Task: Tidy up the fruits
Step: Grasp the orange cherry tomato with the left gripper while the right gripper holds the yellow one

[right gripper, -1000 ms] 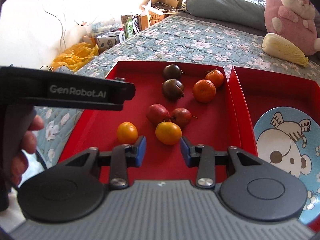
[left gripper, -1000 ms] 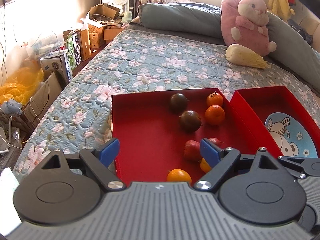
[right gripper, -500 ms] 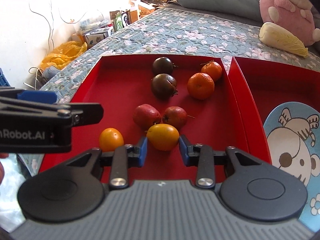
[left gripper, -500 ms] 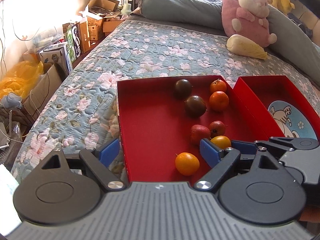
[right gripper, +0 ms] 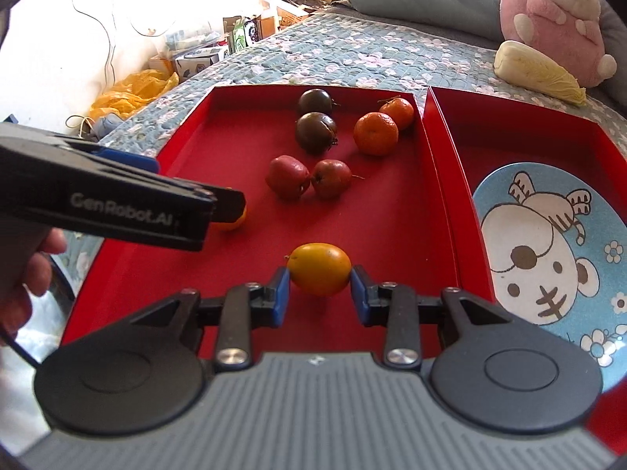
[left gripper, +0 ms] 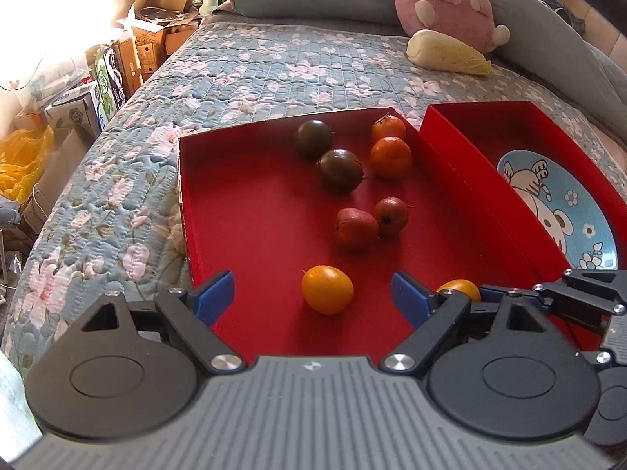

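Observation:
A red tray (left gripper: 243, 211) (right gripper: 411, 203) on the bed holds two dark fruits (right gripper: 315, 132), two orange tangerines (right gripper: 375, 134), two red fruits (right gripper: 288, 177) and two yellow-orange fruits. My right gripper (right gripper: 319, 293) is shut on one yellow-orange fruit (right gripper: 319, 269), pads touching both its sides; that fruit shows partly in the left wrist view (left gripper: 460, 288). My left gripper (left gripper: 311, 293) is open, with the other yellow-orange fruit (left gripper: 327, 289) between its fingers, untouched. In the right wrist view that fruit (right gripper: 231, 221) is mostly hidden behind the left gripper.
A second red tray (right gripper: 521, 137) on the right holds a blue plate (right gripper: 548, 243) with a cartoon animal. A pink plush toy (right gripper: 560, 15) and a pale cabbage (right gripper: 537, 70) lie on the floral quilt (left gripper: 250, 62). Boxes (left gripper: 117, 62) stand beside the bed at left.
My right gripper has moved forward and closed on the yellow-orange fruit. My left gripper has moved forward over the tray, bringing the other yellow-orange fruit between its open fingers.

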Available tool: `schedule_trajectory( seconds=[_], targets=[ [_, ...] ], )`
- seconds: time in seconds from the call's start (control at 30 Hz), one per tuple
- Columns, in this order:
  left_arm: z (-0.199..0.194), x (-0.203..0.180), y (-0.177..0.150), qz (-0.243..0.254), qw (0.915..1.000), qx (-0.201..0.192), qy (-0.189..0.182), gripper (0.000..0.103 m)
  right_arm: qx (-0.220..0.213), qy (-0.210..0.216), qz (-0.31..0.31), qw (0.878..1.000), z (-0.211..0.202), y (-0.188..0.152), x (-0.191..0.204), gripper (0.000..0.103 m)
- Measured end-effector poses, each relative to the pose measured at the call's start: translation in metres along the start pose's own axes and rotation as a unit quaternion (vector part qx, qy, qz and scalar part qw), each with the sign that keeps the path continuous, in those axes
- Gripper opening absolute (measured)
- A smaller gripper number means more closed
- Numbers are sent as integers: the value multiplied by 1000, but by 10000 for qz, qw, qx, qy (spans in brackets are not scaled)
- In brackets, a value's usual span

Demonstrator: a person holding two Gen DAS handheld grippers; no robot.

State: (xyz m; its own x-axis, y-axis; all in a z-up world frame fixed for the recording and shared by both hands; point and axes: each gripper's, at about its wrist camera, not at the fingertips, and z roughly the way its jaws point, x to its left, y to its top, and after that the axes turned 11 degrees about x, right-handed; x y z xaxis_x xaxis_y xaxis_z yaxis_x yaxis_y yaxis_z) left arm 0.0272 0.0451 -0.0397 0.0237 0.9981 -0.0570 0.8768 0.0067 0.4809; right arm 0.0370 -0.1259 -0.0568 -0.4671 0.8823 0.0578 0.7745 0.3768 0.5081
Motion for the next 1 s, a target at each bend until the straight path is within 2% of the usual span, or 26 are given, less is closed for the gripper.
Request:
schedule_trajectory(
  seconds=[0.1, 0.27, 0.4, 0.77, 0.93, 1.0],
  targets=[
    [8, -1, 3, -31, 9998, 173, 24, 81, -59, 17, -66, 10000, -5, -3, 0, 37],
    [18, -1, 5, -86, 9994, 329, 68, 78, -139, 72, -82, 9998, -12, -2, -3, 37],
    [23, -1, 7, -108, 9990, 428, 42, 71, -186, 107, -58, 9998, -17, -5, -7, 37],
    [34, -8, 9, 53, 9984, 531, 190, 62, -290, 178, -25, 9994, -28, -8, -12, 37],
    [34, -8, 11, 34, 9988, 470, 122, 45, -344, 197, -71, 9992, -33, -9, -12, 37],
    [34, -8, 11, 36, 9989, 460, 111, 43, -358, 212, -75, 9991, -35, -9, -13, 37]
  ],
)
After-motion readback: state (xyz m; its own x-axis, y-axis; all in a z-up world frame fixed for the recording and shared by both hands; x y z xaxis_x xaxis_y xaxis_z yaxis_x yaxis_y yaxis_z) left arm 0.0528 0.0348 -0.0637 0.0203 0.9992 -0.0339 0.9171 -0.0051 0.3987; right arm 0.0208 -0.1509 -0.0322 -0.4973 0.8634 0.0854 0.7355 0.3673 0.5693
